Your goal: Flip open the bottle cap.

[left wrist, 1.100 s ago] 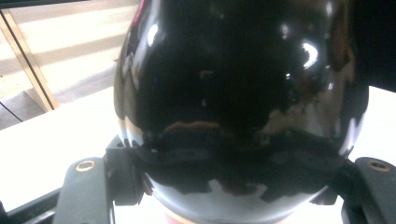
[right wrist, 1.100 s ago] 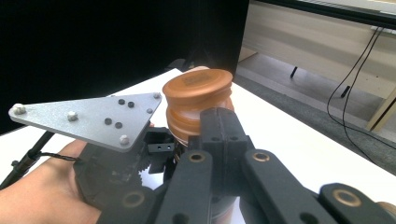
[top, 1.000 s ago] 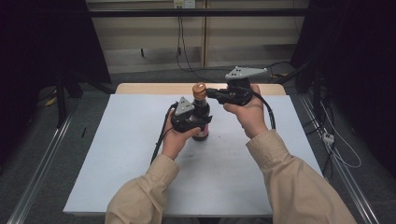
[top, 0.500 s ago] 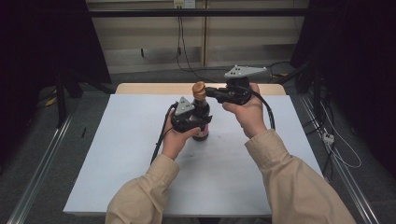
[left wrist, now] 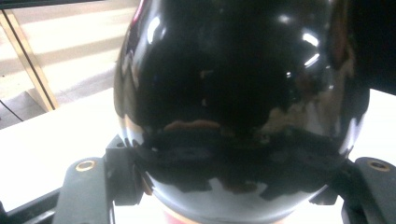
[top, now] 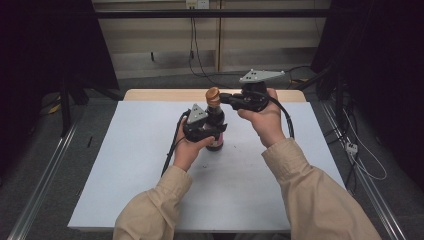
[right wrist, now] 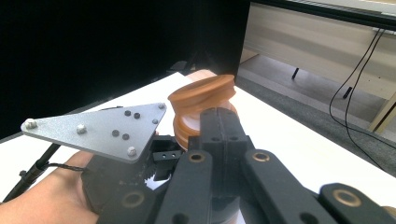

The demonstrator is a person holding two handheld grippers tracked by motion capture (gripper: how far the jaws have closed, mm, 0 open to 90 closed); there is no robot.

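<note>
- Bottle (top: 216,131), dark and glossy, stood upright on the white table (top: 125,170), a little beyond its middle and toward the far edge.
- Nearest the camera, two forearms in tan sleeves (top: 150,210) came in from the bottom of the high view.
- Left hand (top: 187,150) held the left gripper (top: 206,134) low, level with the bottle's body.
- Left gripper was closed on the bottle: in the left gripper view its black jaws pressed on either side of the round, shiny belly (left wrist: 233,93), which bulged up between them.
- A grey three-cornered plate (top: 196,114) sat on top of the left gripper, and its black cable (top: 170,150) trailed back along the table toward the person.
- Farther off and higher, the right hand (top: 265,120) held the right gripper (top: 226,97) level, pointing across at the bottle's top.
- Cap (top: 213,94), orange-brown and ribbed, sat on the bottle's neck.
- Right gripper was closed tight at the cap: in the right gripper view its jaws stood together right against the cap (right wrist: 201,100), just under its upper rim.
- That view also showed the left gripper's grey plate (right wrist: 98,128) just beside the cap, with the left hand (right wrist: 42,196) below it.
- Beyond the table's wooden far edge (top: 165,94) lay a grey floor, a pale wall (top: 165,45) and hanging cables.
</note>
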